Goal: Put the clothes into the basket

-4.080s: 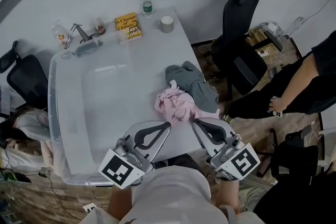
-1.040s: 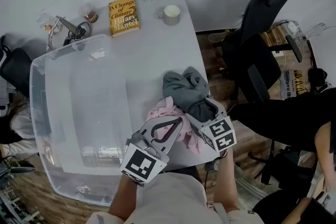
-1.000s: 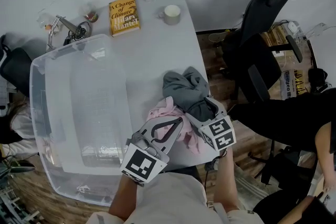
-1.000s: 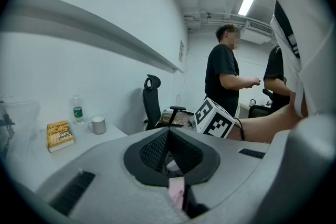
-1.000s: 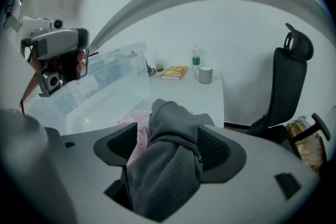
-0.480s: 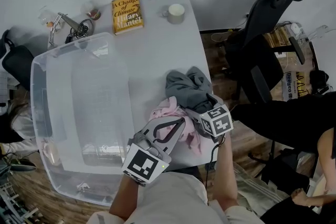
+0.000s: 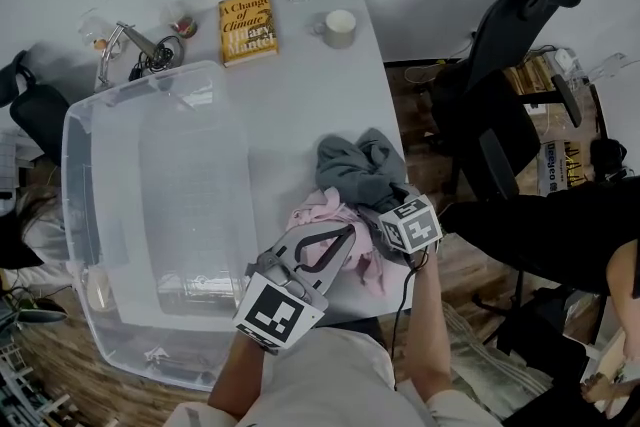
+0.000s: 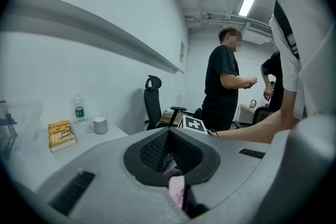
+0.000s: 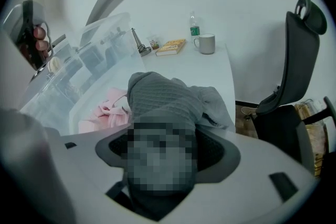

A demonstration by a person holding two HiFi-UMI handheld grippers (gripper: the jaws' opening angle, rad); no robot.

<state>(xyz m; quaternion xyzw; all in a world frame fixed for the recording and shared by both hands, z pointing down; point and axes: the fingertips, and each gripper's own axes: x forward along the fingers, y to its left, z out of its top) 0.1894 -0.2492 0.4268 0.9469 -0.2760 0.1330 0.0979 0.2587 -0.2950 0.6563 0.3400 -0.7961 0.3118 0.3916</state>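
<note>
Clothes [image 7: 345, 200] lie heaped near the right front edge of the worktop [image 7: 300, 85], just beside the clear plastic basket [image 7: 72, 175] and outside it. The grey garment [image 7: 352, 167] lies farther from you, and the pink garment [image 7: 318, 215] touches its near left side. Your right tongs [image 7: 380, 207] are closing on the grey garment, which is bunched between the pads and fills the gap. Your left tongs [image 7: 345, 233] sit over the pink garment, clenched tip to tip. Pink cloth shows through the slit behind the tips, but the views don't show whether it is pinched.
</note>
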